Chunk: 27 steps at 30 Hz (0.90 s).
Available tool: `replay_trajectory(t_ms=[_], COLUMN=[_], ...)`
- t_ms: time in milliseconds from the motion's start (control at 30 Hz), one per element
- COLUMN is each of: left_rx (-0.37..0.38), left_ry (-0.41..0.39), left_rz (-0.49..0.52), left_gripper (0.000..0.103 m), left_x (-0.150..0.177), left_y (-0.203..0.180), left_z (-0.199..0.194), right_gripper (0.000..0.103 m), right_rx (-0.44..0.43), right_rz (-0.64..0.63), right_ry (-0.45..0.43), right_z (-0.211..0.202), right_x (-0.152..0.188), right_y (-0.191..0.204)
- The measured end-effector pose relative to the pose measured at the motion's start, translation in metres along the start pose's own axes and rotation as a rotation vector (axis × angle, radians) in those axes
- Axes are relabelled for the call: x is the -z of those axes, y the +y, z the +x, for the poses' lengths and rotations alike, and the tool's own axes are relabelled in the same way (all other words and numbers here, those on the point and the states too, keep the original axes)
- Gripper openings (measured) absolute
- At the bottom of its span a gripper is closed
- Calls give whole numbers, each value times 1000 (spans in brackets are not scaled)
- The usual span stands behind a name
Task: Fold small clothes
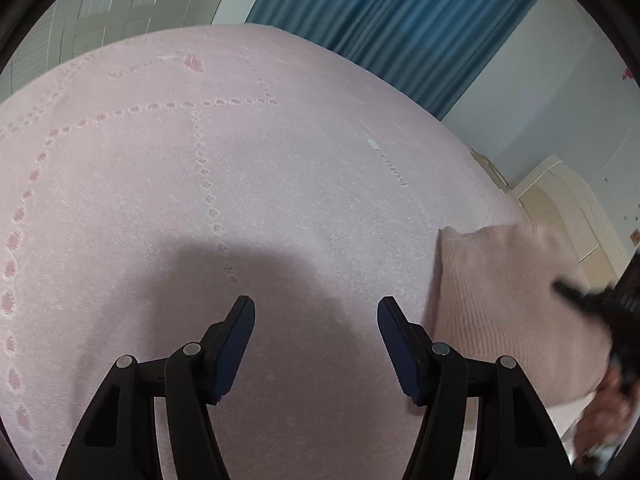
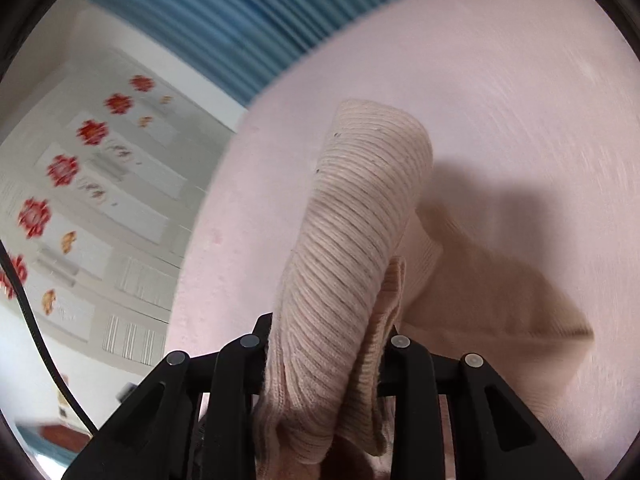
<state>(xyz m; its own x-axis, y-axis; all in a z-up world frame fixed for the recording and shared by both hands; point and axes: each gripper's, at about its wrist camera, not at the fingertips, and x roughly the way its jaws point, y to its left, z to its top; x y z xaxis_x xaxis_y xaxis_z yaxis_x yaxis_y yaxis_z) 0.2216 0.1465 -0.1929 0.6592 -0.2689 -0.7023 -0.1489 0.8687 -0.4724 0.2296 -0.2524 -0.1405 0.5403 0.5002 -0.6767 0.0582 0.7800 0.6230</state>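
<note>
A beige ribbed knit garment (image 2: 352, 220) is bunched between the jaws of my right gripper (image 2: 328, 332), which is shut on it. One fold stands up over the fingers and hides their tips; the rest trails down to the pink bedspread (image 2: 500, 80). In the left wrist view the same garment (image 1: 500, 300) hangs at the right, blurred, with the right gripper (image 1: 588, 300) beside it. My left gripper (image 1: 316, 308) stands open over the bare bedspread (image 1: 240, 160), just left of the garment, with nothing between its blue pads (image 1: 236, 344).
A blue curtain (image 1: 400, 20) hangs behind the bed and a cream cabinet (image 1: 568, 208) stands past its right edge. A hand (image 1: 608, 408) shows at the lower right. A wall with red flower stickers (image 2: 64, 168) and a black cable (image 2: 36, 320) lie left.
</note>
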Motion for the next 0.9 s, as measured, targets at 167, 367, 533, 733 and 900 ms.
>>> replay_trajectory(t_ms=[167, 367, 533, 733, 900], left_rx=[23, -3, 3, -14, -34], left_ry=[14, 7, 19, 20, 14], left_rz=[4, 115, 163, 188, 178], left_gripper=[62, 62, 62, 62, 62], left_x=[4, 15, 22, 29, 33], left_y=[-10, -39, -50, -52, -43], left_z=[7, 9, 10, 7, 1], right_gripper=[34, 45, 46, 47, 46], right_rx=[54, -1, 25, 99, 217], right_rz=[100, 93, -126, -404, -462], right_ry=[54, 75, 17, 66, 41], right_z=[-7, -36, -80, -73, -29], right_x=[33, 61, 101, 157, 175], right_y=[-56, -76, -51, -14, -12])
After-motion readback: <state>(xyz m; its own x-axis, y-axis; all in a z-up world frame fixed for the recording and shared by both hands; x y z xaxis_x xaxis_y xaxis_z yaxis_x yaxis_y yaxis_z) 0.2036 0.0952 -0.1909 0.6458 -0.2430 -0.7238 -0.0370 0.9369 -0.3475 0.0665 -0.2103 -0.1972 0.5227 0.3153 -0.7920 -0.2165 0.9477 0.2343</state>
